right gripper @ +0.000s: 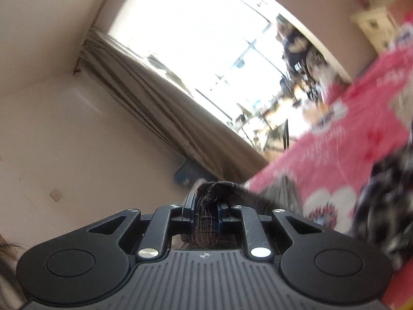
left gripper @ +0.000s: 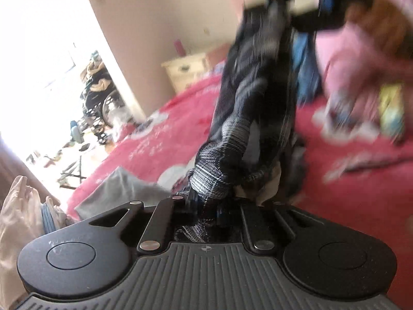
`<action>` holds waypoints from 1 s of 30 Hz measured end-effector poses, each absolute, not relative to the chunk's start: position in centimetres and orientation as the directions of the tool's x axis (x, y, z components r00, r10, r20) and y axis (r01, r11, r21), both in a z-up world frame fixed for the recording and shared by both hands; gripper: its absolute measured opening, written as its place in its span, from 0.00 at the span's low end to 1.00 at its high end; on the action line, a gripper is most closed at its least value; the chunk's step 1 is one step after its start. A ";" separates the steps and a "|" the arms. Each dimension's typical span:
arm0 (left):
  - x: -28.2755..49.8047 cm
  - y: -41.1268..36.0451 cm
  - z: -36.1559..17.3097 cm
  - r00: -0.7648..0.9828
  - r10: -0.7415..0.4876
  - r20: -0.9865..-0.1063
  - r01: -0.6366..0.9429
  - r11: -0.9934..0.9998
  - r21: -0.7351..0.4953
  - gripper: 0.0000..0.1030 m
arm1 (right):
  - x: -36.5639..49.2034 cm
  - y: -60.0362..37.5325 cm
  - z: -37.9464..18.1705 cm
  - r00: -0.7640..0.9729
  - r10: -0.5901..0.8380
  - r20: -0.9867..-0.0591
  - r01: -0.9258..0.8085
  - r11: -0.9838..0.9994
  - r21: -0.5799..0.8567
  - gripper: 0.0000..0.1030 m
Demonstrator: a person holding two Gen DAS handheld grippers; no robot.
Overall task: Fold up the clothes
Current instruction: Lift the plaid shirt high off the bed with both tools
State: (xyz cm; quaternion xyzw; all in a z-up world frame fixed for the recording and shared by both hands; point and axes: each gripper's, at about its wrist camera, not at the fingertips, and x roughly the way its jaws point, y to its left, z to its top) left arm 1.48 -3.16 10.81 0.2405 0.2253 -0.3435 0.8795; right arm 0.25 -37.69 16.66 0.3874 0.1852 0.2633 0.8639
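Observation:
A dark plaid garment [left gripper: 247,108] hangs stretched in the air above the red bed cover [left gripper: 160,134]. My left gripper [left gripper: 206,206] is shut on its lower end. The cloth runs up to my right gripper [left gripper: 317,2], blurred at the top of the left wrist view. In the right wrist view my right gripper [right gripper: 205,210] is shut on a bunch of the same plaid garment [right gripper: 206,217], which trails off right over the red bed cover [right gripper: 335,142]. Its blue pads [right gripper: 189,206] pinch the cloth.
A grey cloth [left gripper: 116,193] lies on the bed near my left gripper. A pink pillow [left gripper: 361,59] and a blue garment [left gripper: 307,62] sit at the bed's far side. A cream nightstand [left gripper: 185,72] stands by the wall. A curtain [right gripper: 160,103] hangs by the bright window.

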 end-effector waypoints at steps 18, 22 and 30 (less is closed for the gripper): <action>-14.8 -5.9 36.9 0.448 -0.889 0.089 0.892 0.452 0.026 0.09 | -19.6 -40.9 52.4 0.883 0.372 0.286 -0.455 0.829 0.325 0.17; -17.9 -7.1 40.5 0.392 -0.899 0.195 0.911 0.409 0.051 0.09 | -21.6 -39.3 56.7 0.854 0.393 0.341 -0.488 0.832 0.265 0.17; -20.6 -4.3 39.2 0.453 -0.863 0.225 0.886 0.464 -0.004 0.09 | -12.9 -30.2 50.6 0.821 0.549 0.155 -0.570 0.786 0.238 0.17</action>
